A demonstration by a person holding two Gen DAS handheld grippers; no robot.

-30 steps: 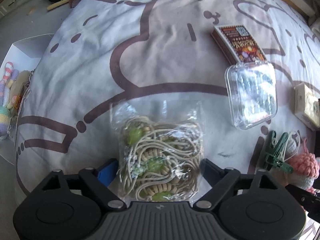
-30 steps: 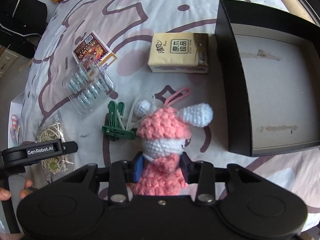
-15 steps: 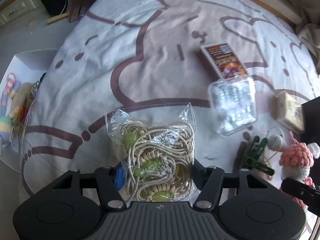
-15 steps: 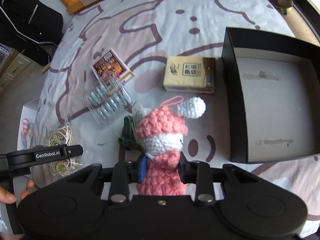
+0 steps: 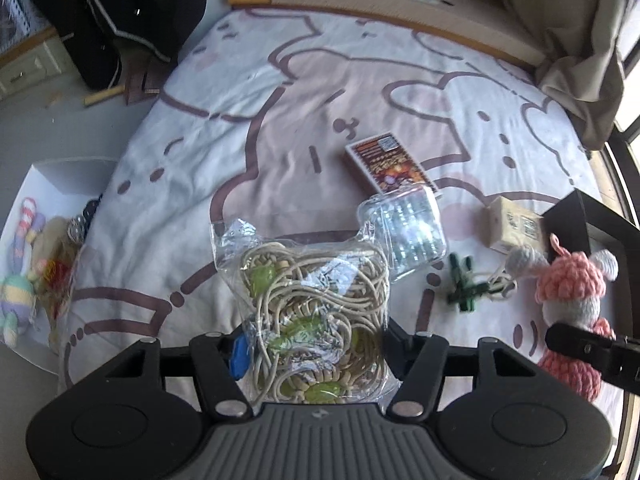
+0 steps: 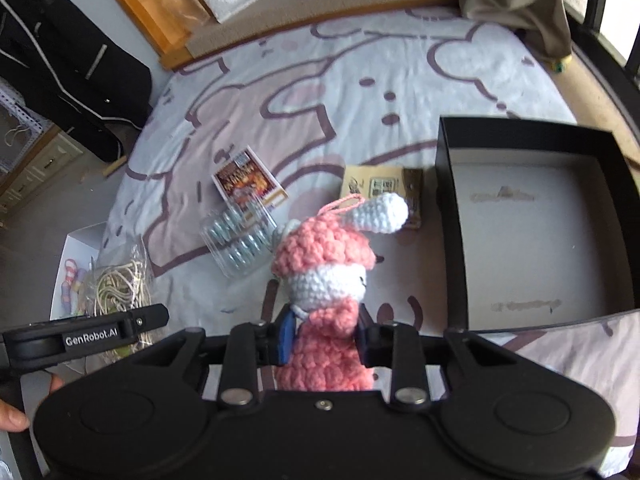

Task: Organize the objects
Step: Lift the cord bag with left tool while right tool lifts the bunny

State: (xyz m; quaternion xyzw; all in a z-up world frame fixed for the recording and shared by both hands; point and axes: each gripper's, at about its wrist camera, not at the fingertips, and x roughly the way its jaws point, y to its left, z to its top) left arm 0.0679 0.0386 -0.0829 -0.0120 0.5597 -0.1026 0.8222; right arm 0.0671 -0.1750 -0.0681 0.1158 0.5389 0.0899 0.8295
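Crocheted pink rabbit (image 6: 320, 276) clamped in right gripper (image 6: 324, 336), cord bag (image 5: 316, 320) clamped in left gripper (image 5: 314, 356), both held above bed; black box (image 6: 448, 216) empty, four items unsorted mid-bed.

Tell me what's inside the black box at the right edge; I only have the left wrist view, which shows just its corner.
Observer: Nothing lies in the black box; its pale floor shows only scuffed strips.
Operator: Is the crochet bunny actually gripped?
Observer: Yes. The right hand-held gripper has just been closing its jaws, and they now pinch the crochet bunny at its pink body, below the head.
Operator: Can you see who holds my side?
Observer: Only a person's fingers at the lower left edge, under the left hand-held gripper, which is shut on the bag of cords.
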